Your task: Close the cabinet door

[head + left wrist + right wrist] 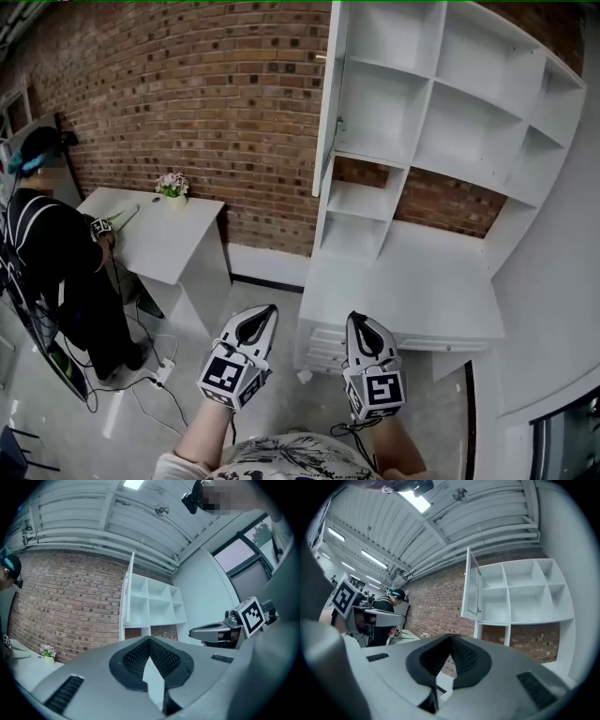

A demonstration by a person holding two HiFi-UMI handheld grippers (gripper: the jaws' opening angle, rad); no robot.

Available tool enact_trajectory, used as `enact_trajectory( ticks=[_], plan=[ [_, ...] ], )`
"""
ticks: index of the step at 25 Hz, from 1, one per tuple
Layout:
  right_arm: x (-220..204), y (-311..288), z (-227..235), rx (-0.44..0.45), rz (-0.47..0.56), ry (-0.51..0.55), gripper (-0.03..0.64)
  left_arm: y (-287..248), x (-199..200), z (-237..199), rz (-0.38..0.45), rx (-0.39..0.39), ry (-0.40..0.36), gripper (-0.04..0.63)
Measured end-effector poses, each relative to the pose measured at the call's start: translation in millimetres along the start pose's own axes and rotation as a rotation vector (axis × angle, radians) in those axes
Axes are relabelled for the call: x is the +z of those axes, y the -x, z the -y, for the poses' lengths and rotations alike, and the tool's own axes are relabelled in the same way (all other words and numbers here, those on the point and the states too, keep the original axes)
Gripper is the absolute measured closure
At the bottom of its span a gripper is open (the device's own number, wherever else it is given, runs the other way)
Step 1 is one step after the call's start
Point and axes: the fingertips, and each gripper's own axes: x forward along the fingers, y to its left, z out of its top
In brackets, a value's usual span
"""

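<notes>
The white cabinet [450,103] stands against the brick wall, made up of open shelf cells. Its door [326,103] is swung out and shows edge-on at the cabinet's left side. The same door [127,592] shows in the left gripper view and, with a small handle, as the door [471,588] in the right gripper view. My left gripper [262,313] and right gripper [357,322] are low in the head view, side by side, well short of the cabinet. Both are shut and hold nothing. Neither touches the door.
A white desk surface [412,291] with drawers sits under the cabinet. Further left is a second white desk [155,239] with a small flower pot [172,186]. A person in dark clothes [56,272] bends over it. Cables [159,380] lie on the floor.
</notes>
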Motion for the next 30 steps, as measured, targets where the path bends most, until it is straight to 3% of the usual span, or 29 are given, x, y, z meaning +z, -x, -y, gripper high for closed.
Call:
enact_trajectory(
  ticks=[11, 15, 23, 27, 30],
  plan=[
    [0, -99, 64, -0.057, 0.018, 0.021, 0.611, -110, -4, -61, 0.032, -0.035, -0.006, 0.581],
    [5, -140, 81, -0.094, 0.025, 0.044, 0.611, -154, 13, -95, 0.101, -0.062, -0.001, 0.581],
    [16, -190, 111, -0.149, 0.035, 0.066, 0.611, -233, 118, -148, 0.273, -0.149, -0.119, 0.581],
    [22, -204, 123, -0.173, 0.033, 0.08, 0.61, -264, 181, -158, 0.35, -0.2, -0.233, 0.578],
    [23, -209, 128, -0.181, 0.023, 0.092, 0.61, -280, 223, -163, 0.407, -0.229, -0.31, 0.492]
  ],
)
